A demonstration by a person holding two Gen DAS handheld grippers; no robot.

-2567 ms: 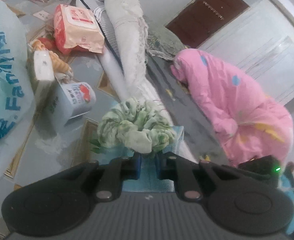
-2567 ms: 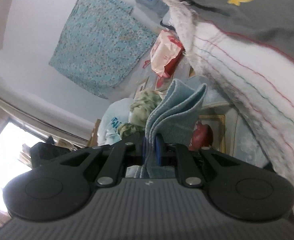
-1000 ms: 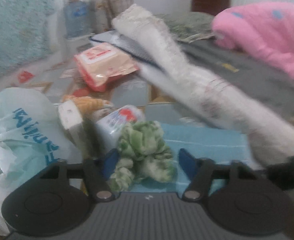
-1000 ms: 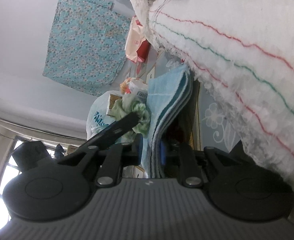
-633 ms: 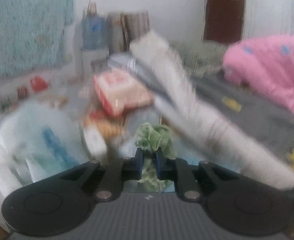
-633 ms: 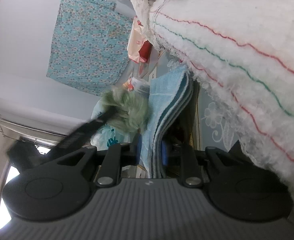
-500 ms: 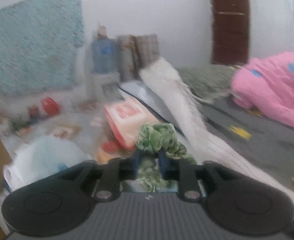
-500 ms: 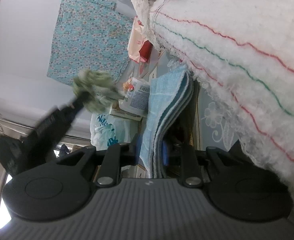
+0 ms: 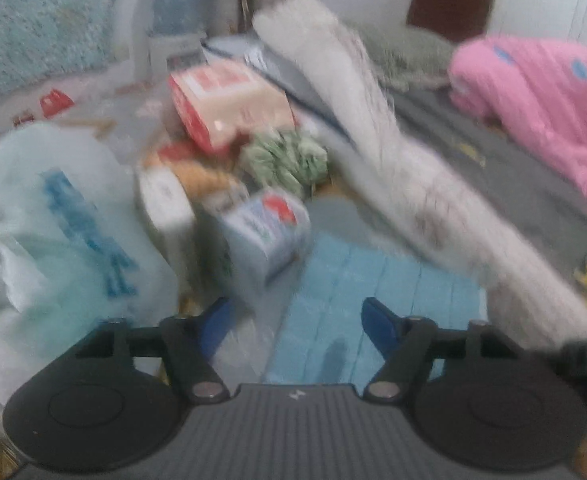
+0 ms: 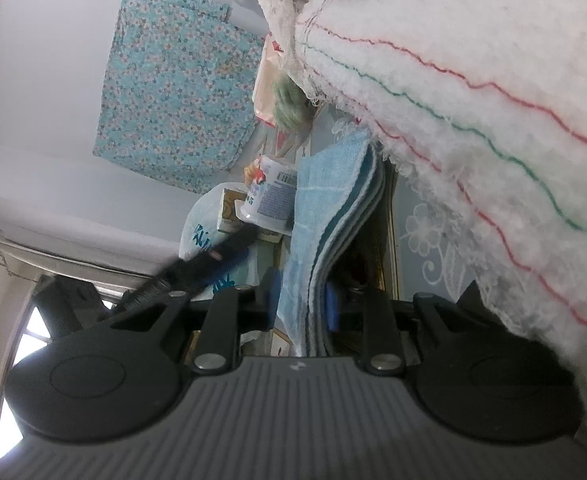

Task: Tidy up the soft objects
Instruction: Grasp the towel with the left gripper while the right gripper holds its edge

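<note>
Green cloth (image 9: 284, 157) blurred, edges indistinct

The scrunchie (image 9: 284, 159) lies behind the carton (image 9: 262, 236), left of the rolled blanket (image 9: 397, 168).

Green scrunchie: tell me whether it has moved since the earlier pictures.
Yes. The green scrunchie has left the open left gripper and lies farther off, beside the red-and-white packet, off the blue towel.
</note>
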